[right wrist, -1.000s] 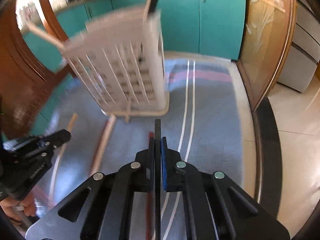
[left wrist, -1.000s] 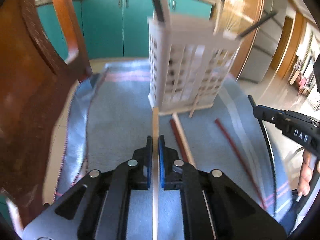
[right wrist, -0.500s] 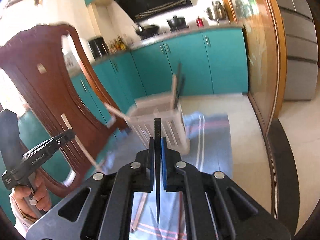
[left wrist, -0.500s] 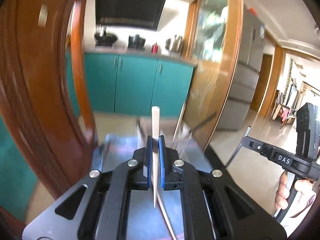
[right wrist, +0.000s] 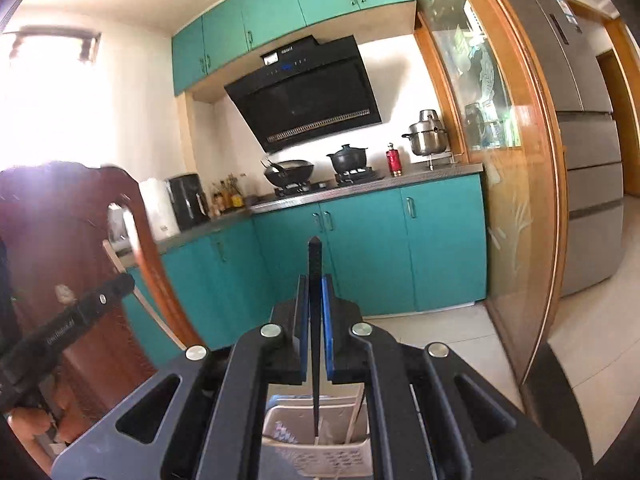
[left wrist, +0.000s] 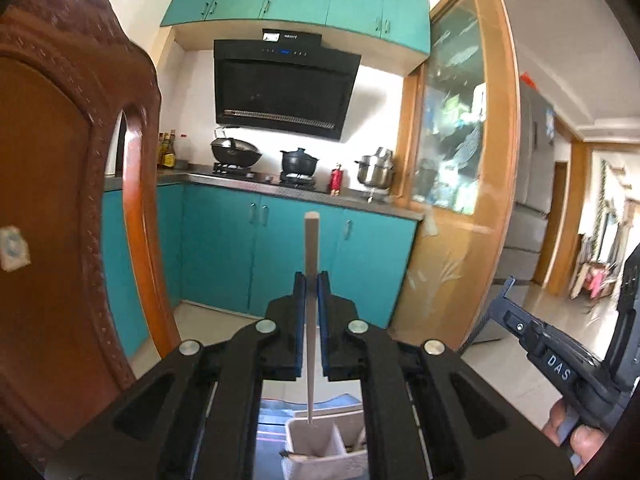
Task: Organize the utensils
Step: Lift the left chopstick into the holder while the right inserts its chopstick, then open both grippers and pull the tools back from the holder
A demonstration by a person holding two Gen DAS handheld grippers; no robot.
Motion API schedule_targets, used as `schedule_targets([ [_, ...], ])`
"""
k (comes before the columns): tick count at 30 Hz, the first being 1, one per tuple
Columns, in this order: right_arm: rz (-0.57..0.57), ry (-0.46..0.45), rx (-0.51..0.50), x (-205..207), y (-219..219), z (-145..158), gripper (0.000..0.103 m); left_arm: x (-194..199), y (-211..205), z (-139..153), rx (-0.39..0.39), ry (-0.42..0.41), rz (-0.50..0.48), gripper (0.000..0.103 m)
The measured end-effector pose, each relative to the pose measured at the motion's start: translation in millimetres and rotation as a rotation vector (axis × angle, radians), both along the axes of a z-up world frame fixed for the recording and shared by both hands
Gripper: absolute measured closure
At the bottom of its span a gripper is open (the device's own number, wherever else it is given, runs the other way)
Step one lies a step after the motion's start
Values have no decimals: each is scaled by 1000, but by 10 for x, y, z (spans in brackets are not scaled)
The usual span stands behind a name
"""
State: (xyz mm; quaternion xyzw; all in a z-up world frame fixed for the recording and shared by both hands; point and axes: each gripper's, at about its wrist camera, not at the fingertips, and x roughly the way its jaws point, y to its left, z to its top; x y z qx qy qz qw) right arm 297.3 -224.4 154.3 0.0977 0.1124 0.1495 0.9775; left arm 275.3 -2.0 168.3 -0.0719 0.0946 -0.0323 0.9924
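My left gripper (left wrist: 311,280) is shut on a pale wooden chopstick (left wrist: 311,240) that stands nearly upright, its thin end hanging over the white slotted utensil basket (left wrist: 316,440) below. My right gripper (right wrist: 315,284) is shut on a black chopstick (right wrist: 315,264), also upright, with its tip over the white basket (right wrist: 344,452), which holds other sticks. Both grippers are raised well above the basket. The right gripper (left wrist: 560,360) shows at the right edge of the left wrist view; the left gripper (right wrist: 68,328) shows at the left edge of the right wrist view.
A carved wooden chair back (left wrist: 60,208) stands close on the left. Teal kitchen cabinets (left wrist: 256,248), a stove with pots and a black hood lie ahead. A wooden-framed glass door (right wrist: 504,160) and a grey fridge (right wrist: 580,128) are to the right.
Both grippers have risen high off the blue cloth, each lifting its chopstick. The views tilted up from the table to the kitchen wall, and the basket dropped to the bottom edge.
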Motion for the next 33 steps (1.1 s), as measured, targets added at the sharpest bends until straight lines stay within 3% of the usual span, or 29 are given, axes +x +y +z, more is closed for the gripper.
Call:
schedule_targets([
  [10, 28, 68, -49, 461, 110, -809, 96, 527, -171, -896, 63, 187, -41, 96],
  [13, 48, 97, -76, 479, 138, -981, 96, 503, -173, -1056, 70, 206, -45, 84],
  [15, 62, 121, -92, 475, 142, -1051, 93, 457, -161, -1118, 67, 205, -50, 76],
  [17, 65, 128, -93, 442, 96, -1074, 83, 357, -116, -1129, 63, 183, -49, 65],
  [20, 68, 122, -44, 371, -53, -1023, 76, 100, 27, -1102, 36, 118, -30, 57],
  [24, 23, 111, 27, 323, -316, -882, 75, -300, 355, -1156, -42, 41, 42, 52],
  [27, -28, 133, -9, 356, -333, -822, 75, -426, 516, -1343, -83, 66, 70, 52],
  [30, -23, 232, -139, 532, -108, -822, 75, -375, 530, -1617, -89, 159, 56, 52],
  [33, -1, 417, -197, 877, 121, -972, 75, -290, 425, -1898, -53, 244, 14, 52],
])
